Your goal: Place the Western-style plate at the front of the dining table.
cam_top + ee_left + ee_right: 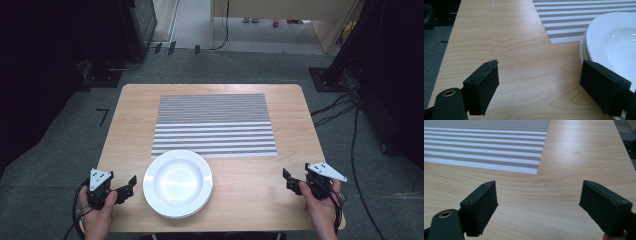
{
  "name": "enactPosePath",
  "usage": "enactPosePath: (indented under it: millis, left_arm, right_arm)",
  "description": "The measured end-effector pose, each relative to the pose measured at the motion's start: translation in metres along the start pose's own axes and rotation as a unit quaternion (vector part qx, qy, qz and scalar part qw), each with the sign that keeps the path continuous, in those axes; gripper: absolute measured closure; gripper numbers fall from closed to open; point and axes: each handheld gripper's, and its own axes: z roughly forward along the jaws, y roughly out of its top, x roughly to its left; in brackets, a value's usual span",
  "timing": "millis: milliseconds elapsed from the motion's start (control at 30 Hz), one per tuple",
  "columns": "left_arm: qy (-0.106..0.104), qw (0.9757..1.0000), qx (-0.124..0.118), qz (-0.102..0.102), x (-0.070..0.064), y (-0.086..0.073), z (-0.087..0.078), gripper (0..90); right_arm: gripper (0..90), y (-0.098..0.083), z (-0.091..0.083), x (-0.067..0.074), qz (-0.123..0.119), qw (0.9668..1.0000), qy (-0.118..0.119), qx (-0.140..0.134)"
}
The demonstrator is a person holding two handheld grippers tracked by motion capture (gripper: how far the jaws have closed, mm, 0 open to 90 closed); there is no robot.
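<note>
L gripper [127,186] & R gripper [291,181] at near table edge — both jaws wide apart, nothing between. White plates [178,183], stacked, just beside L gripper, overlapping near edge of striped mat [214,125] — mat mid wooden table [290,130].

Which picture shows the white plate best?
The high view: the whole round white plate sits on the table, its far edge on the striped mat. The left gripper view catches just part of its rim and bowl beside the open left claw.
</note>
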Motion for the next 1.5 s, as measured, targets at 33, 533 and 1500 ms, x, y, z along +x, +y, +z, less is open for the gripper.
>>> enactPosePath:
  millis: [33, 533, 1500]
  left_arm:
    - [-0.002, 1.0000, -0.003, 0.000, -0.002, 0.001, -0.001, 15.8]
    - [-0.058, 0.9983, -0.002, -0.007, -0.025, 0.007, -0.002, 15.8]
    - [-0.083, 0.9965, 0.008, 0.007, -0.048, 0.008, 0.001, 16.0]
  right_arm:
    - [14.6, 0.002, 0.000, 0.002, 0.001, 1.0000, 0.005, -0.002]
    - [14.7, 0.026, 0.013, 0.048, -0.024, 0.9981, 0.056, -0.011]
    - [15.5, 0.049, 0.039, 0.146, -0.084, 0.9858, 0.146, 0.002]
